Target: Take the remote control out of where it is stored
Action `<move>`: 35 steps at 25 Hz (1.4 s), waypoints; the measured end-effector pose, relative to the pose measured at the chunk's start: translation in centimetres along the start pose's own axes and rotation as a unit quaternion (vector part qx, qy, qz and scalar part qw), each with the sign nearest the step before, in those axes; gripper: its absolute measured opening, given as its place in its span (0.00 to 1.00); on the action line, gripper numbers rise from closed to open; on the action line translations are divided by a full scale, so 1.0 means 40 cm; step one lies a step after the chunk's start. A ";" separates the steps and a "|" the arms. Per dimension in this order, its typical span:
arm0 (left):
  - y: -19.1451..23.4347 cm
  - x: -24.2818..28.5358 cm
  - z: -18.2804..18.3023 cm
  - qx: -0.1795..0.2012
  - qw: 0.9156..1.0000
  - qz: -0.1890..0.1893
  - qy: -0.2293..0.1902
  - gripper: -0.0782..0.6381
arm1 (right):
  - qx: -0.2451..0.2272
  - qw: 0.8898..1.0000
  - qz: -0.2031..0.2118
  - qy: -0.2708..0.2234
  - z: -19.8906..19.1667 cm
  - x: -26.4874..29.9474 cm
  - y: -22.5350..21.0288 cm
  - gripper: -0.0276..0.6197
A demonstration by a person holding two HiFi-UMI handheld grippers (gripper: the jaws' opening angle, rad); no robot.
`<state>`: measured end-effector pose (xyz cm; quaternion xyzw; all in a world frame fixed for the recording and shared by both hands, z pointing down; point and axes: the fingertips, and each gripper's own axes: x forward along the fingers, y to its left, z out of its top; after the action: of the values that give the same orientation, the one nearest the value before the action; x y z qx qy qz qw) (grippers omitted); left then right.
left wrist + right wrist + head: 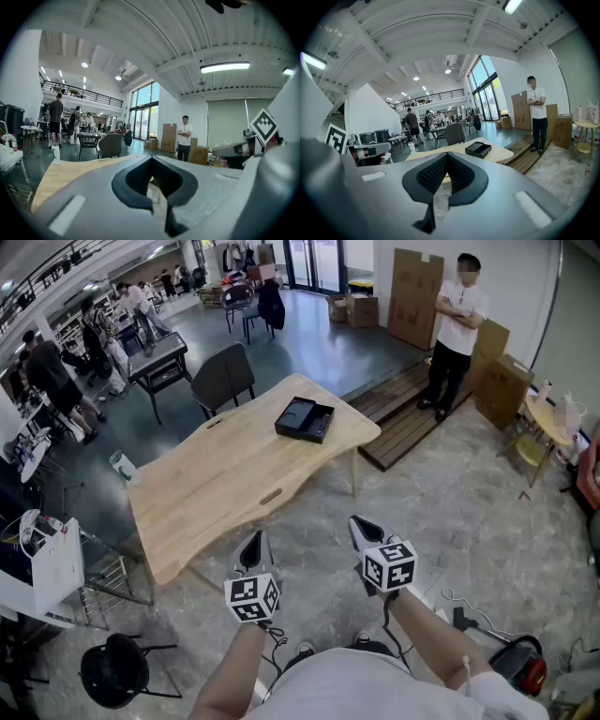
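1. At the far left, a small pale bottle (123,466) stands beside the left corner of the light wooden table (225,479). It is well apart from anything you need, so it should not get in your way.
2. Your left gripper (253,542) hangs low in front of your body, short of the table's near edge. Its own view shows the two dark jaws brought together at the tips, with nothing between them. I judge you carry it this way because nothing is within reach yet.
3. A shallow black rectangular box (305,419) lies alone near the table's far right corner. It looks open-topped. I take this to be where the remote control is stored, but its inside is dark and small from here. You cannot make out the remote itself in any view.
4. Your right gripper (362,529) hangs near the left one, also short of the table. Its jaws are pressed together and empty. In the right gripper view the black box sits just above the jaw tips, so this gripper is aimed at it. You will need to step closer and part the jaws before reaching in.
5. At the far right, a person with folded arms (457,324) stands on a dark wooden platform (403,418) beside tall brown cardboard boxes (417,296). All of this is well apart from the table.
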<state>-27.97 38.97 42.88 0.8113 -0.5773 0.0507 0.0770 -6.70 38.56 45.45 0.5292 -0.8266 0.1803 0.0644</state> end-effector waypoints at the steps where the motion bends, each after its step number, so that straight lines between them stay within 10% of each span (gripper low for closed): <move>1: -0.001 0.002 0.000 0.000 1.000 0.000 0.000 0.11 | 0.000 1.000 -0.001 0.001 0.000 0.000 -0.002 0.08; 35: -0.144 0.071 -0.033 -0.001 1.000 0.014 0.015 0.11 | 0.002 1.000 0.027 0.001 0.011 -0.022 -0.138 0.08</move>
<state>-21.56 38.43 44.29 0.8022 -0.5874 0.0638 0.0861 -1.34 37.07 46.07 0.5065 -0.8403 0.1838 0.0595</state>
